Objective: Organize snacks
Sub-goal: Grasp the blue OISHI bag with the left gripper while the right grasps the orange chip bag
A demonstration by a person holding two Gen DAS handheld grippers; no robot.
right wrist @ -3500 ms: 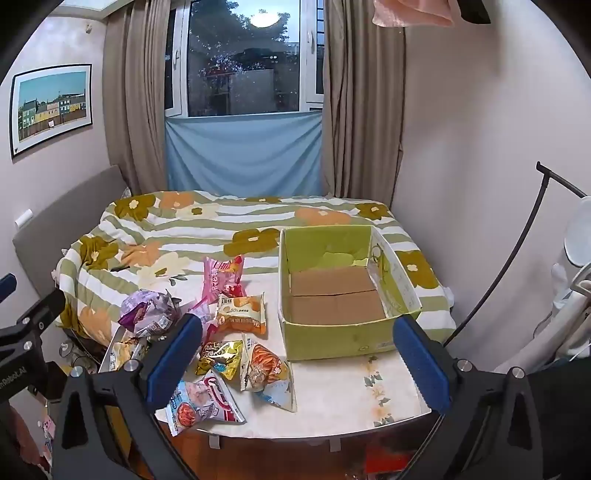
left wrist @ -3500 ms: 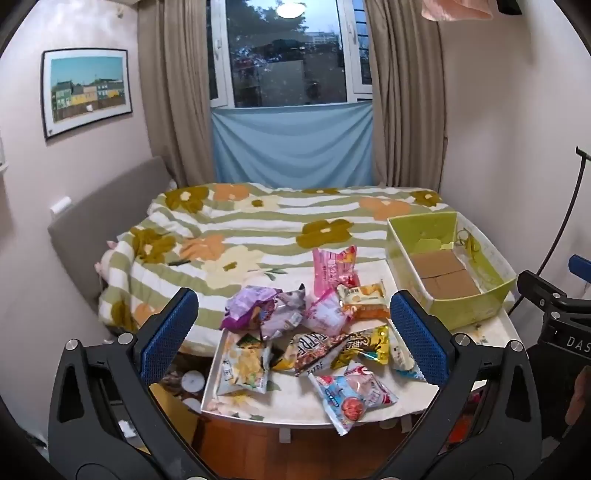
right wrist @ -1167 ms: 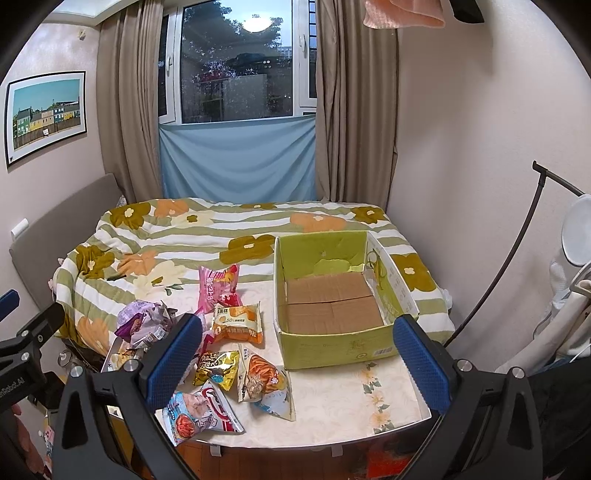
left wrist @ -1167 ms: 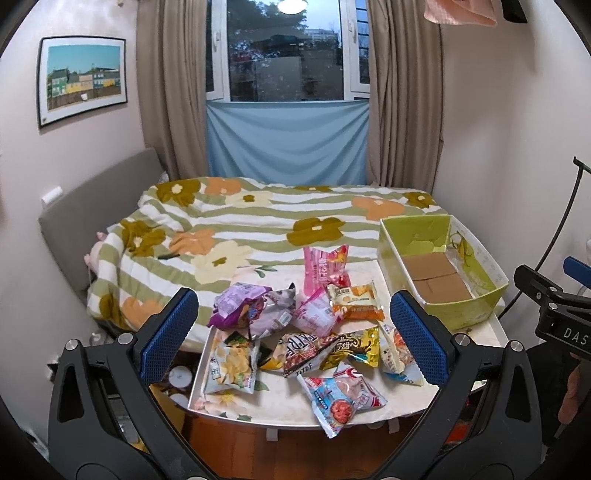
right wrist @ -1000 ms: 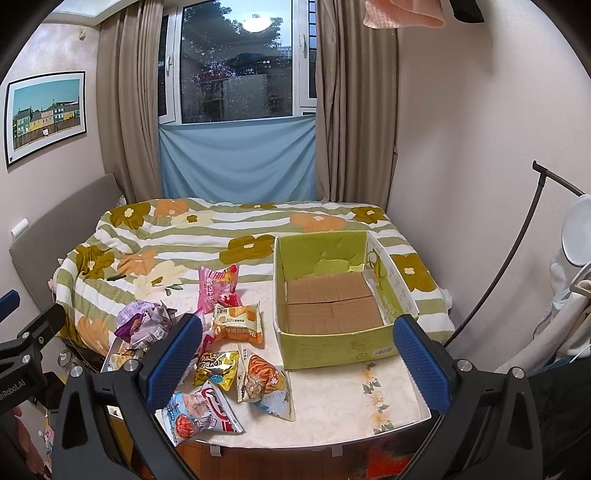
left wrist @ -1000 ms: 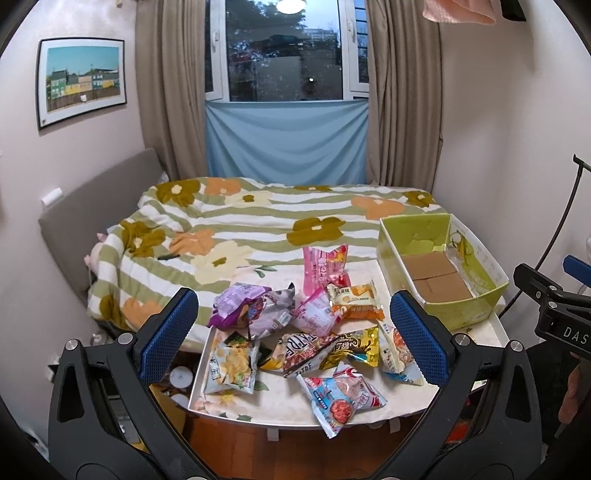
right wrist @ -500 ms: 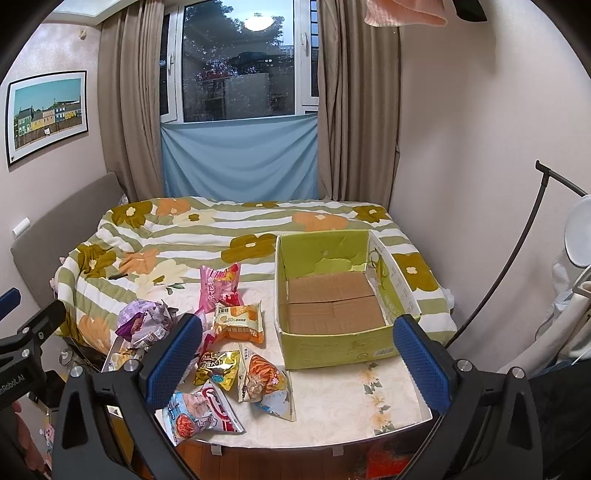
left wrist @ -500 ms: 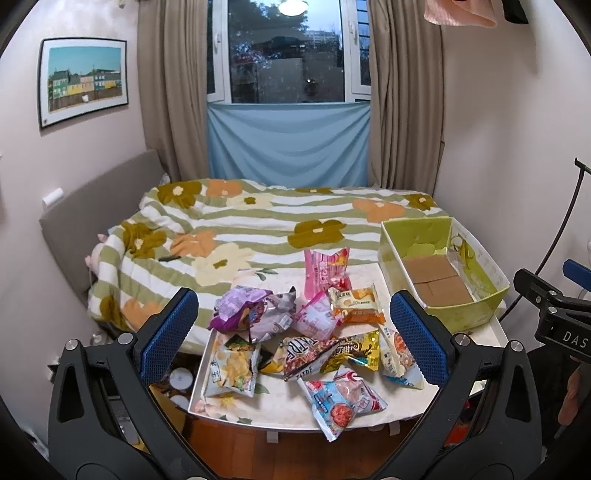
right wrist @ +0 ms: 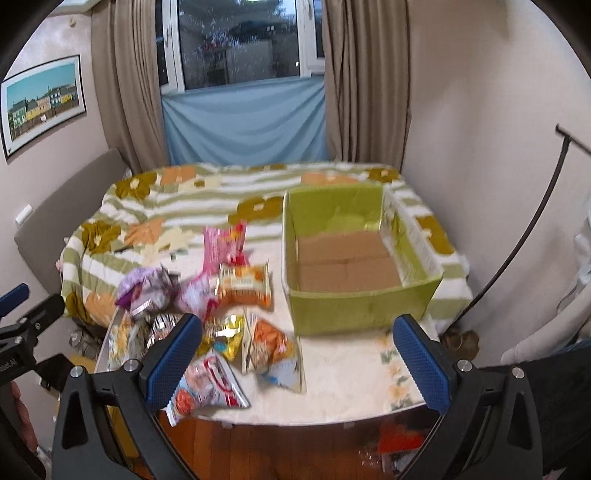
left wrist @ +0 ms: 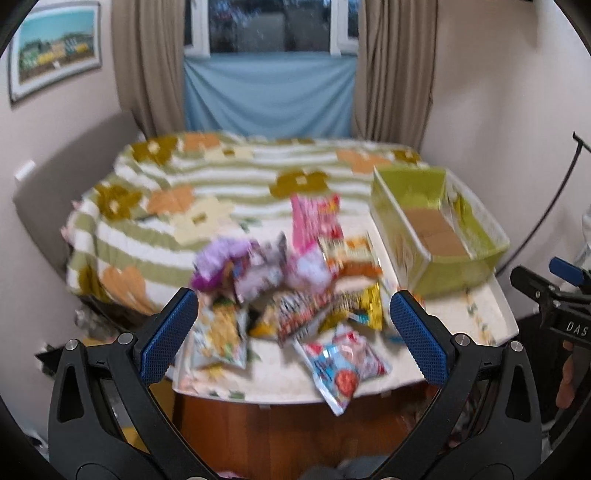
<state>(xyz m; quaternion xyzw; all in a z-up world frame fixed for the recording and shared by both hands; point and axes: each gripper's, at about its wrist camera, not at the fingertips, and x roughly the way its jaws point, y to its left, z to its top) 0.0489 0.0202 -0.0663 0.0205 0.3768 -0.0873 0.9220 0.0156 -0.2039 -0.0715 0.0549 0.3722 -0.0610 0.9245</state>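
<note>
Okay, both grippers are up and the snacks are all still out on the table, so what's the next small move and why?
Probably lower the right gripper onto the orange-and-white snack packet at the table's near edge. Its jaws are wide open and hold nothing, that packet lies closest to the green cardboard box, and the box's brown floor is bare. The left gripper is open too, above the heaped packets.

Both my cameras look forward and slightly down along my fingers, from just off the near edge of the counter (left wrist: pixel 491 325). My left view sits off the counter's left half, facing the snack packets (left wrist: pixel 295 295); my right view sits off its right half, squarely before the green box (right wrist: pixel 354 258). Both share the counter, packets, box, bed (right wrist: pixel 177 206) and window (left wrist: pixel 269 26).
</note>
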